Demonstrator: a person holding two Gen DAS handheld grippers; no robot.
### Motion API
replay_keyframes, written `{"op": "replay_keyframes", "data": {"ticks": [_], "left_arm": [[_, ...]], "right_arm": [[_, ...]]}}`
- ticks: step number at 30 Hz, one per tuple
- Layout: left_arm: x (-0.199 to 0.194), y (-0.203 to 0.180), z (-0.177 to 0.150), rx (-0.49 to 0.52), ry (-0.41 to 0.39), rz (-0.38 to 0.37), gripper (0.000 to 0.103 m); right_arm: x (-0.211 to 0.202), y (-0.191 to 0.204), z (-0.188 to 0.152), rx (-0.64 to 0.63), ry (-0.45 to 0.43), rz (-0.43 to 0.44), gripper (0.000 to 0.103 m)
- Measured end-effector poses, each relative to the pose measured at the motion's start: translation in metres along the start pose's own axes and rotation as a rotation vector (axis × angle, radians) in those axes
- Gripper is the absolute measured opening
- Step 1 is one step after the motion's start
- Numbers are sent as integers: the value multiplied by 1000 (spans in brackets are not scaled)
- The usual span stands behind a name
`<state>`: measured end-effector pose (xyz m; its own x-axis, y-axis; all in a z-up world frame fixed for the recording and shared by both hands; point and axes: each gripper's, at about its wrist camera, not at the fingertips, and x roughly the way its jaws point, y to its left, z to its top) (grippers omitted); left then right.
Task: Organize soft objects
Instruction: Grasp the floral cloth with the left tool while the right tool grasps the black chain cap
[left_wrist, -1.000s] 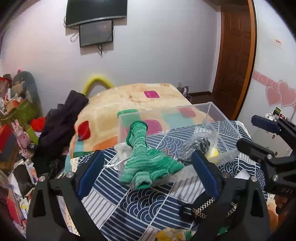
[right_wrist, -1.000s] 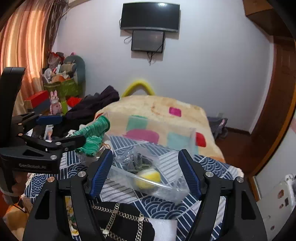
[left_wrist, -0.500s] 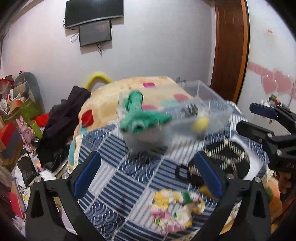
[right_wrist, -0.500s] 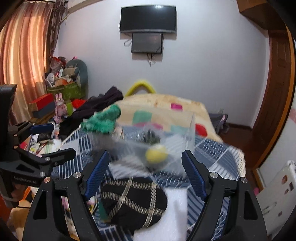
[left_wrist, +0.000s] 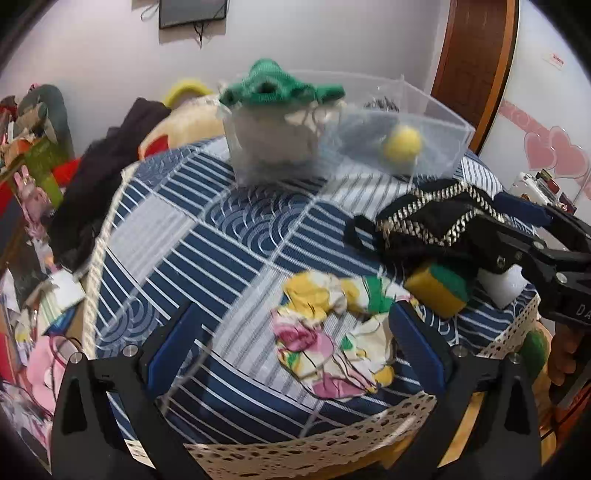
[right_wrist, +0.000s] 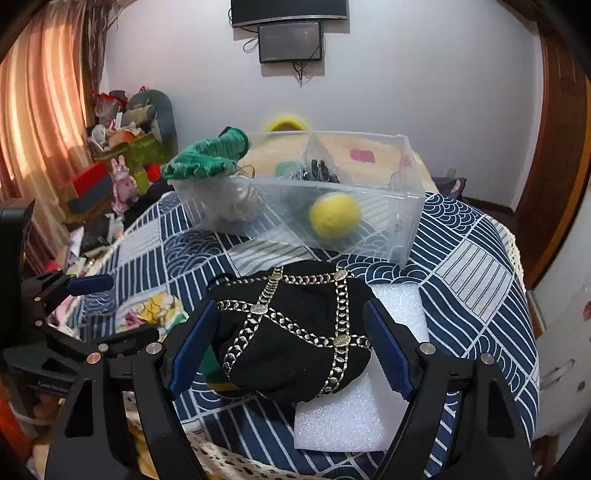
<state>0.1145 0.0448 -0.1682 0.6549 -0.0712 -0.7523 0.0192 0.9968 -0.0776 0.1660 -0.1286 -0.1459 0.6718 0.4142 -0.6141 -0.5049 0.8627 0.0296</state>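
Both the left gripper (left_wrist: 293, 341) and right gripper (right_wrist: 290, 341) gape wide, holding nothing. Right straddles the black chained pouch (right_wrist: 295, 328), which lies on the white foam block (right_wrist: 343, 417) in front of the clear bin (right_wrist: 369, 229). Risk: the chain slips off the pads, or the foam comes up too.

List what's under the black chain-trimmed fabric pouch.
Under the black chain-trimmed fabric pouch: a white foam block and a yellow-green sponge at its left edge. How far either runs beneath is covered.

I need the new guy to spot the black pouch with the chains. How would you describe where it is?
On the blue-and-white patterned tablecloth, look nearer than the clear plastic box holding the yellow ball. The black pouch lies partly on a white foam block, between the open right gripper fingers. It alone is black, crossed by metal chains.
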Motion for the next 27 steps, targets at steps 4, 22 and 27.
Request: {"op": "replay_keyframes", "data": {"ticks": [4,22,27], "left_arm": [[13,-8,-7,14,37,-21,103],[-8,-6,-14,-2,-14,-96,10],[-24,5,-4,-21,-71,-65,10]], "right_arm": [[0,3,-5,-7,-11,-23,72],[-11,-5,-4,15,-38,2,11],[-25,-8,2,35,-80,7,11]]}}
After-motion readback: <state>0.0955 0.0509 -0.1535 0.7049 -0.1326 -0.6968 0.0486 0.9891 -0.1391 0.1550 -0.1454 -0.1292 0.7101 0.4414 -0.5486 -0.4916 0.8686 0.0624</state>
